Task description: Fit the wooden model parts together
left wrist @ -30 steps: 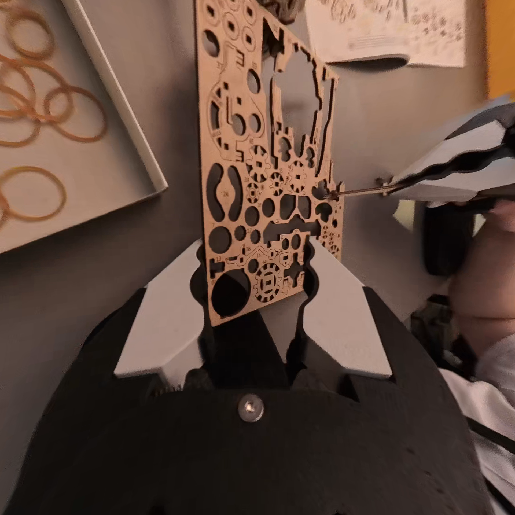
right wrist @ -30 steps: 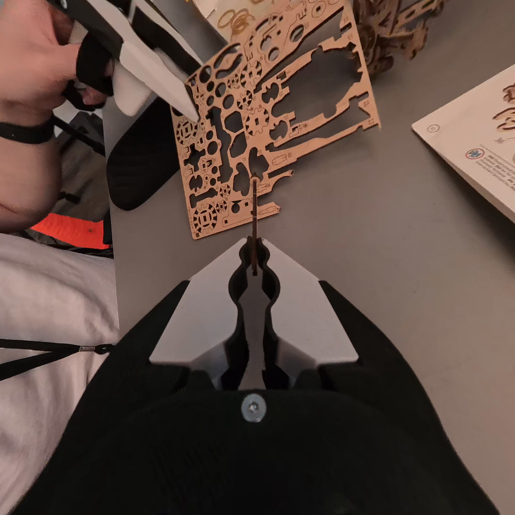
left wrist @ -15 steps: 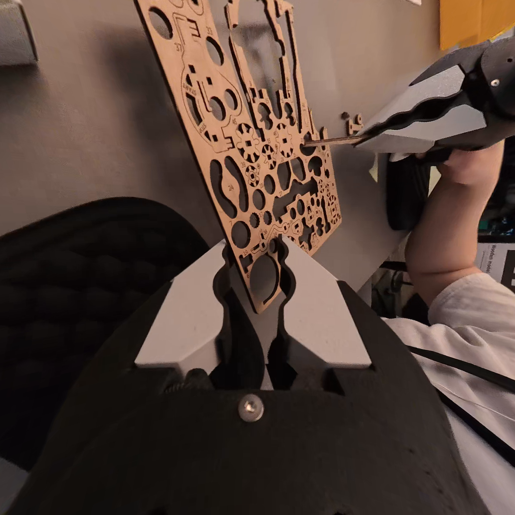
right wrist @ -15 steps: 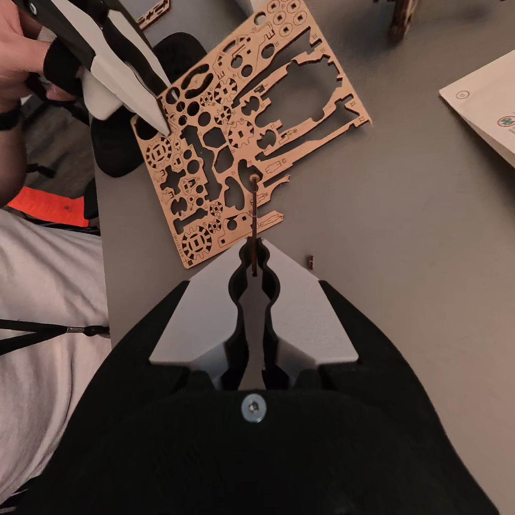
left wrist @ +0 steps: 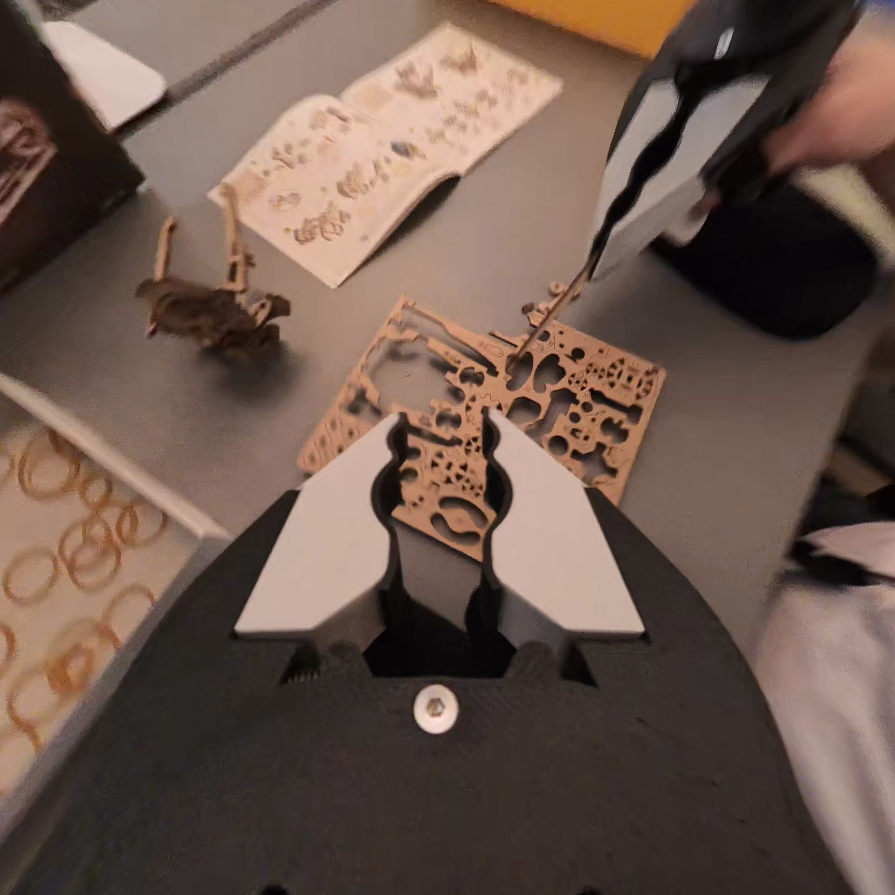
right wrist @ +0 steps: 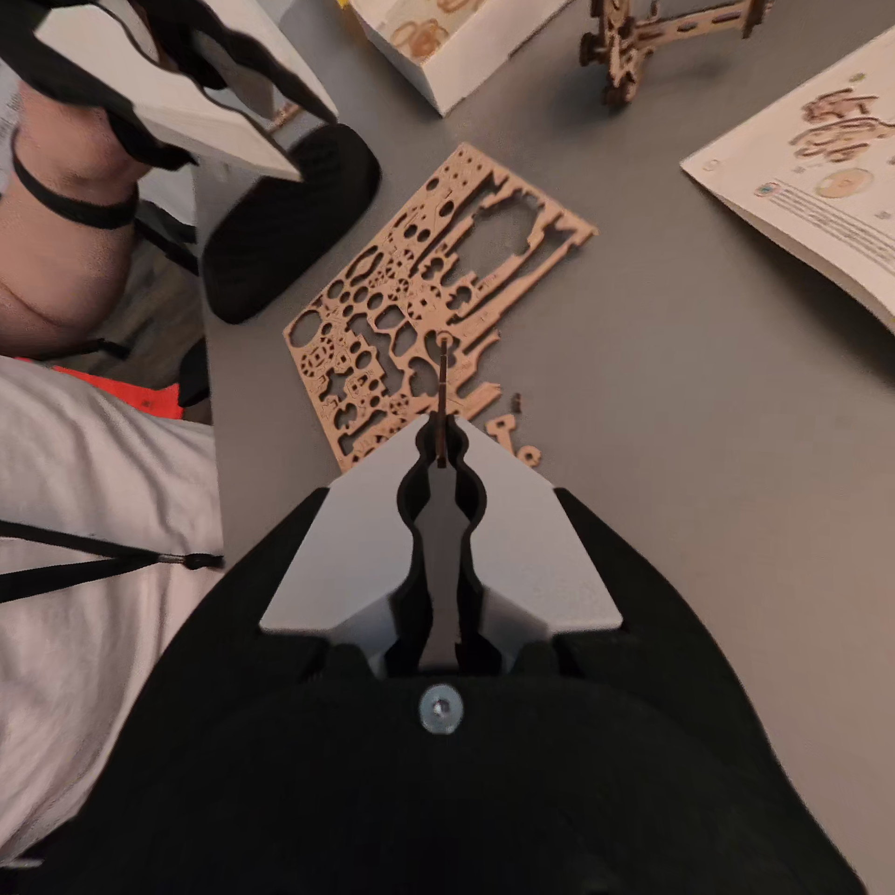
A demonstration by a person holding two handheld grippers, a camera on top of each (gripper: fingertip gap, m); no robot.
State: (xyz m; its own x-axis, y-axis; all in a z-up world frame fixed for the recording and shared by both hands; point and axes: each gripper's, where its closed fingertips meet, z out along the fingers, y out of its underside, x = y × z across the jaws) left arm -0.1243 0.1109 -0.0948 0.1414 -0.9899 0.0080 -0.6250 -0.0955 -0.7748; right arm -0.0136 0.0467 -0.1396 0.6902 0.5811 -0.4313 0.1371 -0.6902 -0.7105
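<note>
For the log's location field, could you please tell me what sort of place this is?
Probably a hobby or assembly desk indoors: a grey tabletop holds a laser-cut wooden parts sheet, an open instruction booklet, a part-built wooden model and a tray of rubber bands.

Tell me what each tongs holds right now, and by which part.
Right tongs are shut on a thin wooden stick, pinched at its near end. Left tongs are open and hold nothing; the wooden parts sheet lies on the table.

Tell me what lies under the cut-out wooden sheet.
The wooden sheet lies flat on the grey table, whose surface shows through its cut-out holes. Whatever sits beneath the solid wood is covered. The right claw hides the sheet's near corner.
</note>
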